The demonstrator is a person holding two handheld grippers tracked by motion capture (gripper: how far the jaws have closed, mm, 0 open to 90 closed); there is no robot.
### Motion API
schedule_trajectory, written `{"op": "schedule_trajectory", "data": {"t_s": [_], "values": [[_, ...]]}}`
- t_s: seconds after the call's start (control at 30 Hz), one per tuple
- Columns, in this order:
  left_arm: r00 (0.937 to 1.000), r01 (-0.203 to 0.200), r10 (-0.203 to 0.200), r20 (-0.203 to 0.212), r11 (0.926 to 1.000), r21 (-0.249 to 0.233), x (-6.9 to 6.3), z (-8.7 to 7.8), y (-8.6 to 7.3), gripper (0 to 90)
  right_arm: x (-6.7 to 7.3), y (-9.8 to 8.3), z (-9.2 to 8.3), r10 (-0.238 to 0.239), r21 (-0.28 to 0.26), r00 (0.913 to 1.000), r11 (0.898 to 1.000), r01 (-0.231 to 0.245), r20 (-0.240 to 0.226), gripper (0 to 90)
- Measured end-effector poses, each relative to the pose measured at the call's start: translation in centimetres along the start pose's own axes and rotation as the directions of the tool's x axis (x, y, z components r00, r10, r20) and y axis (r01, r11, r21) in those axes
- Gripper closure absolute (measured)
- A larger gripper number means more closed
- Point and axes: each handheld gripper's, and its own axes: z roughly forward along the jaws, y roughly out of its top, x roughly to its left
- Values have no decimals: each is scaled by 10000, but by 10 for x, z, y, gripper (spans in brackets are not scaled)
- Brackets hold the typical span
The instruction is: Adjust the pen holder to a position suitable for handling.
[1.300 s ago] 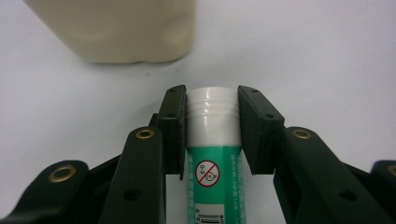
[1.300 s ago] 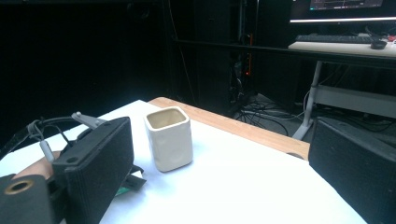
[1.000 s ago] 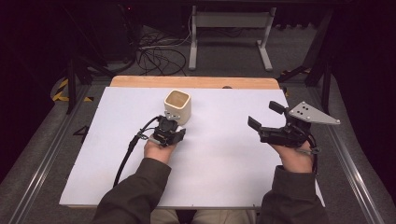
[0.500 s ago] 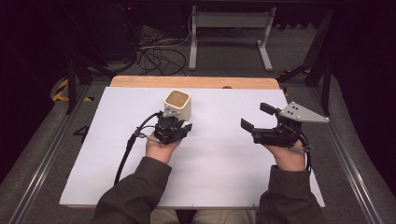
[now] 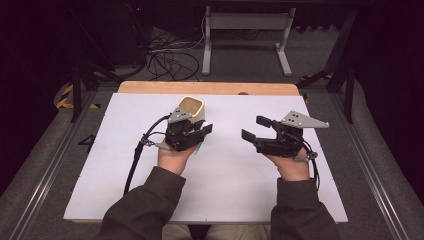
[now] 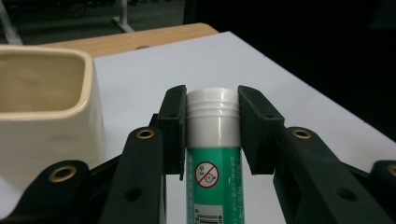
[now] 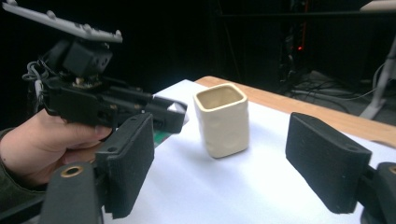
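Gripping a green tube with a white ribbed cap [image 6: 213, 140], left gripper [image 5: 187, 134] just beside the cream square cup [image 5: 190, 108], on its near side, over the white table sheet [image 5: 220, 200]. Jaws closed in on the white cap from both sides, pads touching it, tube lying along the line between them with its cap end pointing forward. On the tube's green body, a round red prohibition mark. Seen from the left gripper view, cup [image 6: 46, 102] to the left of the held tube, close by, upright and open-topped, inside a darker tan. Black cable [image 5: 135, 160] trailing from the left gripper back toward the left sleeve. Farther right of the cup and well apart from it, right gripper [image 5: 260, 128] held in the right hand [image 5: 290, 167] above the sheet, grey three-cornered plate on top. Jaws spread wide, nothing between the pads. Framed between those pads in the right gripper view, cup [image 7: 222, 119] standing on the sheet, with the left hand [image 7: 42, 140] and its gripper left of it. Beyond the cup, bare wooden table edge [image 5: 210, 88].
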Motion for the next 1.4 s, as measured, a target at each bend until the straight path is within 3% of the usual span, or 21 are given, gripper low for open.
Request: {"op": "schedule_trajectory", "data": {"t_s": [0.33, 0.73, 0.87, 0.97, 1.0, 1.03, 1.1, 1.3, 1.33, 1.37, 1.4], "values": [[9981, -312, 344, 510, 9975, -631, -16, -7, 13, 654, 4, -5, 15, 420, 148, 9964, 9991, -410, -733, 303], [9950, -419, 527, 854, 9914, -1237, -30, -9, 20, 653, 13, -12, 35, 1075, 380, 9794, 9940, -1025, -1711, 379], [9939, -398, 544, 964, 9883, -1475, -33, -8, 21, 653, 15, -15, 41, 1364, 362, 9708, 9906, -1318, -1973, 400], [9932, -370, 534, 1031, 9873, -1545, -35, -8, 22, 653, 17, -17, 48, 1750, 369, 9574, 9846, -1711, -2295, 424], [9932, -379, 543, 1033, 9873, -1541, -35, -7, 22, 653, 17, -17, 48, 1750, 369, 9574, 9846, -1711, -2295, 424], [9929, -364, 533, 1066, 9874, -1543, -36, -7, 22, 653, 18, -18, 50, 1888, 365, 9507, 9819, -1856, -2461, 435], [9923, -372, 553, 1110, 9866, -1586, -37, -6, 22, 653, 19, -18, 51, 1934, 362, 9485, 9810, -1904, -2511, 439], [9913, -315, 530, 1206, 9843, -1737, -41, -6, 22, 653, 21, -21, 57, 2358, 408, 9281, 9713, -2341, -2881, 469], [9910, -325, 548, 1219, 9835, -1780, -41, -6, 22, 653, 21, -23, 59, 2488, 380, 9214, 9678, -2490, -2985, 501], [9906, -304, 542, 1255, 9824, -1844, -41, -7, 23, 653, 21, -23, 59, 2488, 380, 9214, 9678, -2490, -2985, 501], [9902, -289, 541, 1291, 9814, -1897, -42, -7, 23, 653, 21, -24, 60, 2590, 350, 9151, 9647, -2612, -3092, 515]]}}
